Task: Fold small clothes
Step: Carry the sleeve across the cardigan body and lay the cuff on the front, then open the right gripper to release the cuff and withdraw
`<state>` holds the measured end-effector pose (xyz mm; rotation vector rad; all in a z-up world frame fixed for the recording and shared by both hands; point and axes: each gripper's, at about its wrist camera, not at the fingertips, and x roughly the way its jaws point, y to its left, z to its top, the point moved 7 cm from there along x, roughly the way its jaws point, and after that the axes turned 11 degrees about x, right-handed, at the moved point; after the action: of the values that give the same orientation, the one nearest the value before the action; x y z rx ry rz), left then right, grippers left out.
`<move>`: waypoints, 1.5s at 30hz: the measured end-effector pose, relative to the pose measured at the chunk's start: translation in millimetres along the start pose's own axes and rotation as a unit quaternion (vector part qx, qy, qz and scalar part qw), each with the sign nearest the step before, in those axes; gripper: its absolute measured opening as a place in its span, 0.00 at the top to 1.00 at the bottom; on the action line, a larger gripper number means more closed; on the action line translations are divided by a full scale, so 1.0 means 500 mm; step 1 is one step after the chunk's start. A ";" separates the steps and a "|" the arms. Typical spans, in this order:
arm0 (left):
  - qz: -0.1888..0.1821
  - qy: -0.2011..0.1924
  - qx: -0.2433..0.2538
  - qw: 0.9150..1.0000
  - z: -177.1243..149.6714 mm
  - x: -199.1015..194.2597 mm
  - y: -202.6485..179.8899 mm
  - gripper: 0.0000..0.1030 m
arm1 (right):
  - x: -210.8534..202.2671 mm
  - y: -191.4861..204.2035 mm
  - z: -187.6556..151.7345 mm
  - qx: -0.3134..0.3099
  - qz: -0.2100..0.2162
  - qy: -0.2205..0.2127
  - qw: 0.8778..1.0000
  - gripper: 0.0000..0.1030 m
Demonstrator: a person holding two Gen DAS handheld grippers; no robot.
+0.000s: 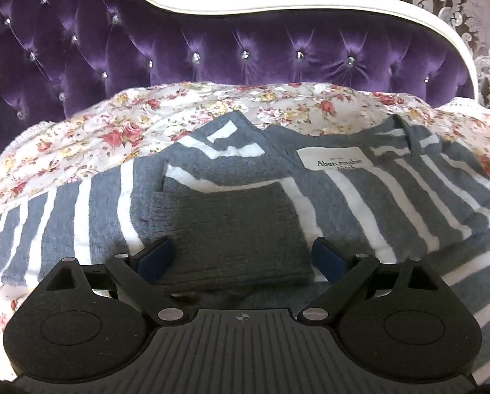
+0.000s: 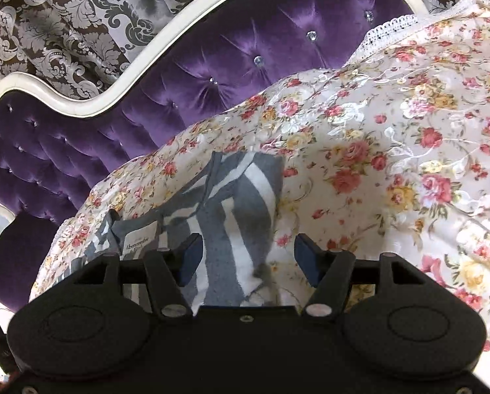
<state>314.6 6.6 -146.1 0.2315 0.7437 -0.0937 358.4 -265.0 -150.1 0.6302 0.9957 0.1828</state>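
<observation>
1. Grey-and-white striped knit sweater (image 1: 90,210) lies spread on the floral bedspread with pink and yellow roses (image 1: 120,131), just in front of the tufted purple velvet headboard (image 1: 212,49).
2. One sleeve is folded across the body, and its dark grey ribbed cuff (image 1: 228,229) lies on top of the stripes.
3. A white cloth brand label (image 1: 333,159) shows at the neckline.
4. The left gripper (image 1: 241,259) hangs low over that cuff with its blue-padded fingers spread wide, one on each side of the cuff; the pads do not seem to press it.
5. The right gripper (image 2: 246,259) is over the sweater's edge (image 2: 235,197), where knit meets bedspread. Its jaws stand apart, nothing pinched; striped fabric and bedspread show in the gap.
6. Behind the white-framed headboard hangs a brown damask curtain with silver leaf pattern (image 2: 57,32).
</observation>
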 end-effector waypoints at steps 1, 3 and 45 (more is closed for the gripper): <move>0.001 -0.002 -0.005 1.000 0.000 0.000 0.000 0.09 | 0.003 0.002 -0.003 -0.003 0.000 0.002 1.000 0.35; 0.004 -0.005 -0.007 1.000 -0.001 0.000 0.000 0.08 | 0.012 0.001 -0.008 -0.005 -0.001 0.006 1.000 0.36; -0.007 -0.011 -0.019 1.000 0.001 0.015 -0.002 0.00 | 0.010 0.029 -0.046 -0.164 -0.126 0.024 0.978 0.33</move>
<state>320.1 5.7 -151.0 0.1883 0.7245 -0.0954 344.4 -241.9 -154.3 0.1953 1.0542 0.1344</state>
